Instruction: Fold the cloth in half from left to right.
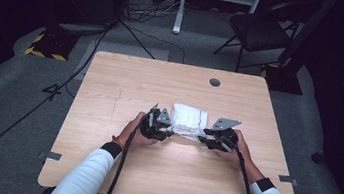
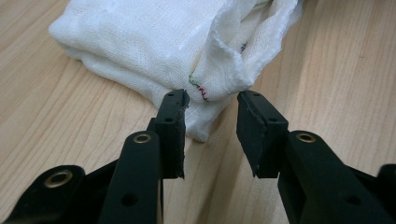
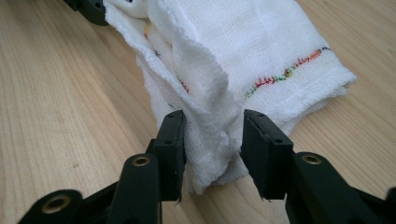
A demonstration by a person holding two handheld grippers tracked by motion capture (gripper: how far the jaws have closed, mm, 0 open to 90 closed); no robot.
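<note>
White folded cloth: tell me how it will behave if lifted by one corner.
The white folded cloth looks like thin, loose gauze, so it would probably sag and unfold. Its layers already gape apart at the edge, so they may separate. It seems light, likely to slide on the smooth table.

Lighting and picture quality: bright tabletop, dark surround.
We note even overhead light on the pale wooden table, with the room beyond falling to near black; we log soft, short shadows, mild softness in the high view, the folded white gauze cloth nearly overexposed, and blurred black jaw bases at both gripper views' bottom edges.
</note>
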